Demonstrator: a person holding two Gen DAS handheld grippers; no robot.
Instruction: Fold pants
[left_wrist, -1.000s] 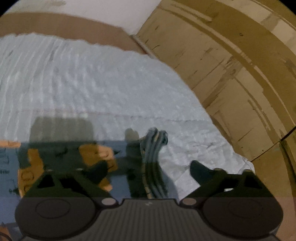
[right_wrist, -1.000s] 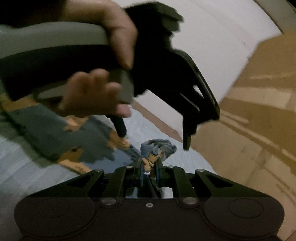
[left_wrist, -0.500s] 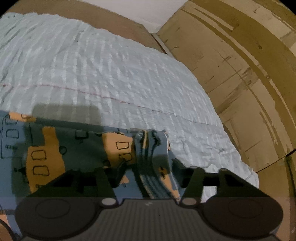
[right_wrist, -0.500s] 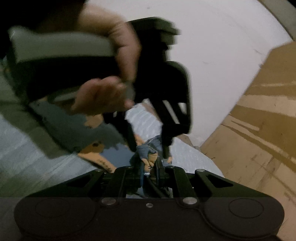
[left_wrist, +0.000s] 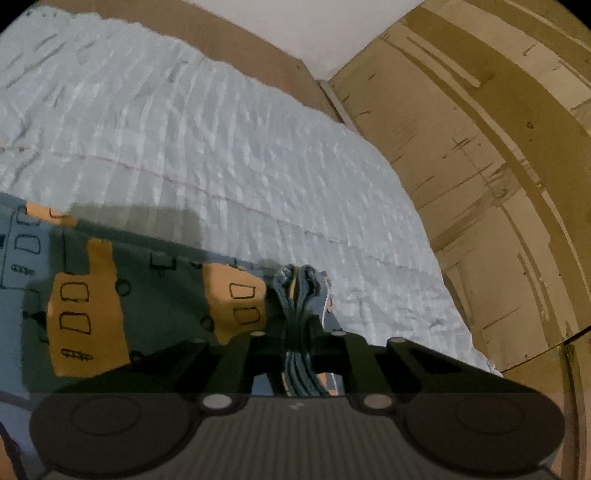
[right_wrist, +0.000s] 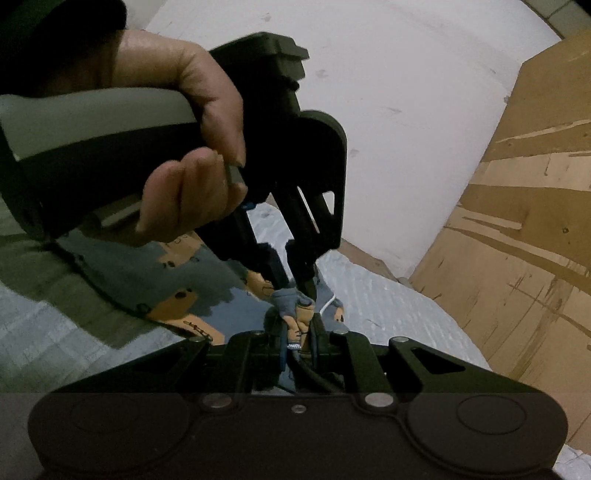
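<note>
Patterned pants (left_wrist: 155, 295) on white quilted bedspread (left_wrist: 229, 147), near wooden wall panels (left_wrist: 498, 166); left gripper (left_wrist: 300, 332), open earlier, now clamps bunched hem; right gripper (right_wrist: 297, 339) pinches it too.

A white quilted bedspread (left_wrist: 229, 147) covers the bed; wood-grain floor (left_wrist: 498, 155) runs beside it, white wall (right_wrist: 399, 110) just beyond.
</note>
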